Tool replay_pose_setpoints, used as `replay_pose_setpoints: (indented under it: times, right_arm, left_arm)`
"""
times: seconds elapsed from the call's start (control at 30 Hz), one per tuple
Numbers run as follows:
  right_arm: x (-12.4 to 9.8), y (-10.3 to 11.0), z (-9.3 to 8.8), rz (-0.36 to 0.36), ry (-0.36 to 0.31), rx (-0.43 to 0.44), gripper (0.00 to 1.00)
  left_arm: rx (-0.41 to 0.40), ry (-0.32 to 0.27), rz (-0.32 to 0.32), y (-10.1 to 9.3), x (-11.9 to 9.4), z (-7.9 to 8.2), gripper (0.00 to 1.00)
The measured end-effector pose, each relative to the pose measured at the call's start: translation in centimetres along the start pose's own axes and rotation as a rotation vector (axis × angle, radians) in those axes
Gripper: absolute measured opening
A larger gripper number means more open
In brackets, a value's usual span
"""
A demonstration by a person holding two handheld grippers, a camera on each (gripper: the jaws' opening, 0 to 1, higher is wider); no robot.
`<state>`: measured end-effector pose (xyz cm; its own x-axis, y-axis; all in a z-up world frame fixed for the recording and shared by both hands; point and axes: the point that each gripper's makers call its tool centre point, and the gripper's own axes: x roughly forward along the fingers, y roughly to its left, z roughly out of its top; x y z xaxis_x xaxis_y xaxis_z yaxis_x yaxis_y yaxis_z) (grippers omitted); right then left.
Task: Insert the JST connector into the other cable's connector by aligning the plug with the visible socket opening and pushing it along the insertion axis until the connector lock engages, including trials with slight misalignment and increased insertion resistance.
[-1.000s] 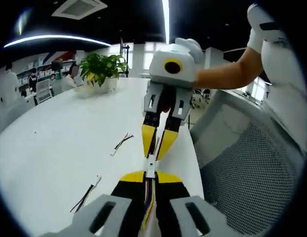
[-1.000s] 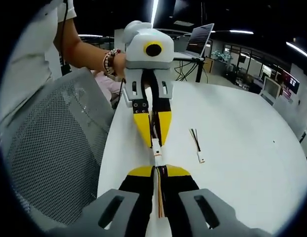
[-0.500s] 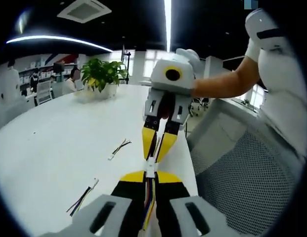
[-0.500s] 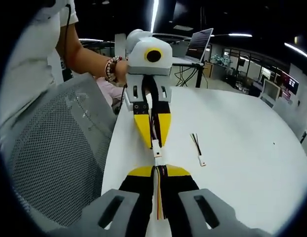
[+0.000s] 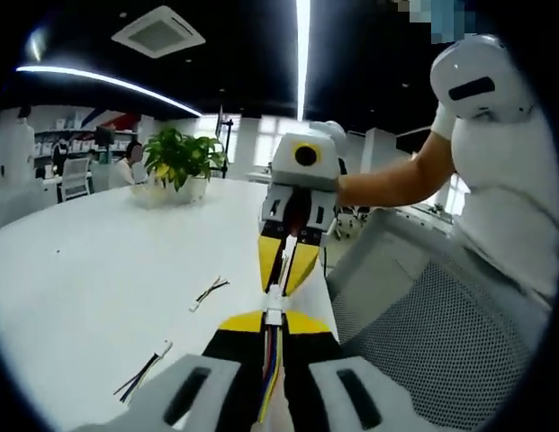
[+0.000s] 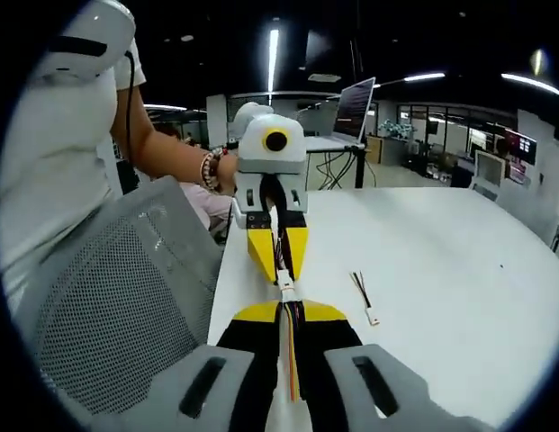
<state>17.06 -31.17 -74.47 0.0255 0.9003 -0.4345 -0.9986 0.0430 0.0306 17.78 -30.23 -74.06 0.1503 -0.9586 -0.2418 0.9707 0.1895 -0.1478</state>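
A broad white worktop (image 5: 99, 261) under a dark ceiling with long strip lights (image 5: 302, 36); grey mesh chair back (image 6: 108, 297); leafy green potted plant (image 5: 175, 157); open laptop (image 6: 353, 106).

We see yellow-and-black tips on the left tool (image 5: 274, 317), a white connector (image 5: 274, 297) (multicoloured wires behind), a white surface (image 5: 99, 261), and a grey mesh chair (image 5: 432, 333).

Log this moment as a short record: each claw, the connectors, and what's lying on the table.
left claw: shut on multicolour cable
right claw: shut on second cable
connectors: white, meeting tip to tip between the claws; lock state unclear
spare cables: two loose on white table
plant: far end of table
mesh chair: beside table edge
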Motion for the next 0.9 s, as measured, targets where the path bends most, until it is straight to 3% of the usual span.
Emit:
replay_pose_setpoints:
  times: [0.53, 0.9]
  right_arm:
    - [-0.5, -0.3, 1.1, -0.001, -0.038, -0.002, 0.03]
    - [-0.4, -0.8, 0.6, -0.008, -0.019, 0.002, 0.03]
  left_arm:
    - [0.007, -0.041, -0.018, -0.4, 0.2, 1.5, 0.0]
    - [0.016, -0.016, -0.028, 0.1, 0.6, 0.9, 0.0]
